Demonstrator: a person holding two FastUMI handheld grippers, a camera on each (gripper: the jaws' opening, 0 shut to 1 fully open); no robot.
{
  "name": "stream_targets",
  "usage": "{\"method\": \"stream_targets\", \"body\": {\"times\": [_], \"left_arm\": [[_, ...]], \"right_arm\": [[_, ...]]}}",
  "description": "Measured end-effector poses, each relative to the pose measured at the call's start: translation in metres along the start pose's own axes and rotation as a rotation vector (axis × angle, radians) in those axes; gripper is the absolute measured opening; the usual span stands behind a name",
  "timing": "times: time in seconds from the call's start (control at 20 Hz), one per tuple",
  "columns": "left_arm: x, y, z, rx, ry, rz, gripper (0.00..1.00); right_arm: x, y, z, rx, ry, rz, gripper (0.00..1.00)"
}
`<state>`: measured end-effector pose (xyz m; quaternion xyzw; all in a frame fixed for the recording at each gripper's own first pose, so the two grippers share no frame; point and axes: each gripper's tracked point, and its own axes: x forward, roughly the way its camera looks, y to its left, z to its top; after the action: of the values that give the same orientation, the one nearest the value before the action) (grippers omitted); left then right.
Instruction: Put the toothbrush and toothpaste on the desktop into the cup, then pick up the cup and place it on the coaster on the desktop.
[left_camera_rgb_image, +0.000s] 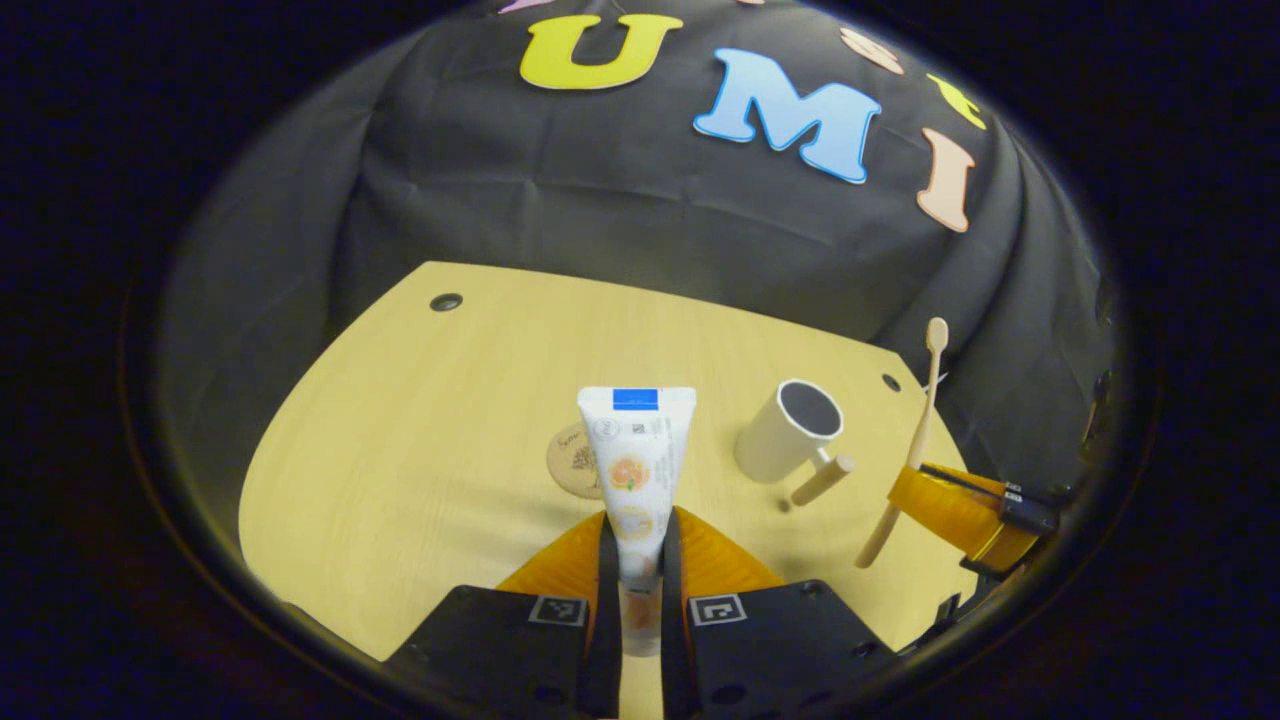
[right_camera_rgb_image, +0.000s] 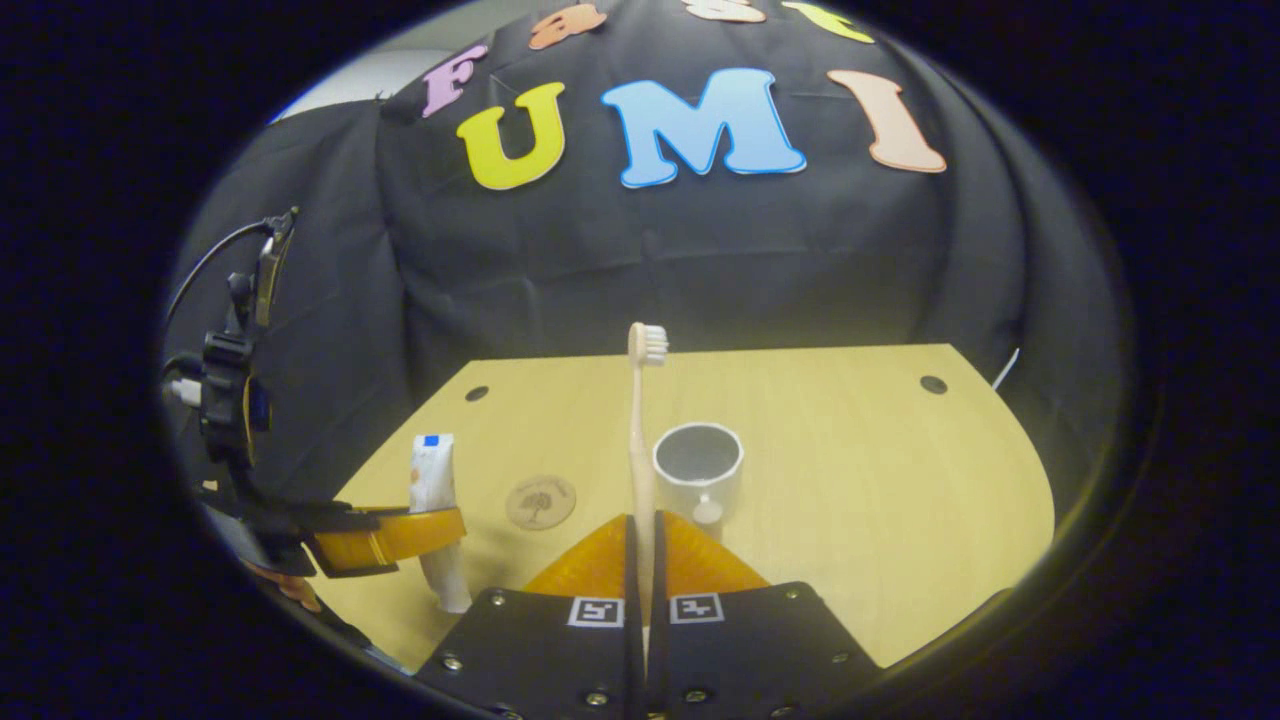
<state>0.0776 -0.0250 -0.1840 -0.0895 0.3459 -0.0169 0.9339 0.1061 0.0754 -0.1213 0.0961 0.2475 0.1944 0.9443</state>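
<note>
My left gripper (left_camera_rgb_image: 636, 560) is shut on a white toothpaste tube (left_camera_rgb_image: 634, 460), held upright above the desktop with its flat end up. In the right gripper view the same tube (right_camera_rgb_image: 433, 480) hangs in the left gripper (right_camera_rgb_image: 400, 535) at the left. My right gripper (right_camera_rgb_image: 643, 560) is shut on a pale toothbrush (right_camera_rgb_image: 640, 420), bristles up. In the left gripper view the toothbrush (left_camera_rgb_image: 915, 440) stands in the right gripper (left_camera_rgb_image: 950, 505) at the right. The white cup (left_camera_rgb_image: 790, 428) (right_camera_rgb_image: 698, 465) stands upright and empty, its handle toward the right gripper. A round brown coaster (left_camera_rgb_image: 573, 460) (right_camera_rgb_image: 540, 501) lies left of the cup.
The yellow wooden desktop (left_camera_rgb_image: 420, 420) (right_camera_rgb_image: 900, 470) has small dark holes near its far corners (left_camera_rgb_image: 446, 301) (right_camera_rgb_image: 933, 384). Black cloth hangs behind the desk. Bare desk lies to the left of the coaster and to the right of the cup.
</note>
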Motion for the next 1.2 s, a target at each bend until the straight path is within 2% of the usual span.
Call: {"method": "stream_targets", "body": {"times": [0.15,0.55,0.7,0.85,0.9,1.2], "left_arm": [[0.003,-0.004,0.025,-0.014,-0.058,-0.010,0.23],[0.013,-0.008,0.055,-0.075,-0.143,0.005,0.23],[0.015,-0.012,0.054,-0.077,-0.150,0.013,0.23],[0.015,-0.015,0.057,-0.077,-0.156,0.020,0.23],[0.016,-0.017,0.057,-0.071,-0.154,0.022,0.21],[0.021,-0.024,0.057,-0.066,-0.156,0.032,0.23]], "right_arm": [[0.022,-0.005,0.034,-0.013,-0.078,-0.003,0.02],[0.085,-0.029,0.076,-0.061,-0.165,-0.013,0.02],[0.106,-0.036,0.073,-0.097,-0.173,-0.020,0.03],[0.122,-0.042,0.049,-0.127,-0.105,-0.025,0.03],[0.124,-0.043,0.044,-0.137,-0.090,-0.020,0.03],[0.128,-0.048,0.032,-0.152,-0.050,-0.005,0.04]]}}
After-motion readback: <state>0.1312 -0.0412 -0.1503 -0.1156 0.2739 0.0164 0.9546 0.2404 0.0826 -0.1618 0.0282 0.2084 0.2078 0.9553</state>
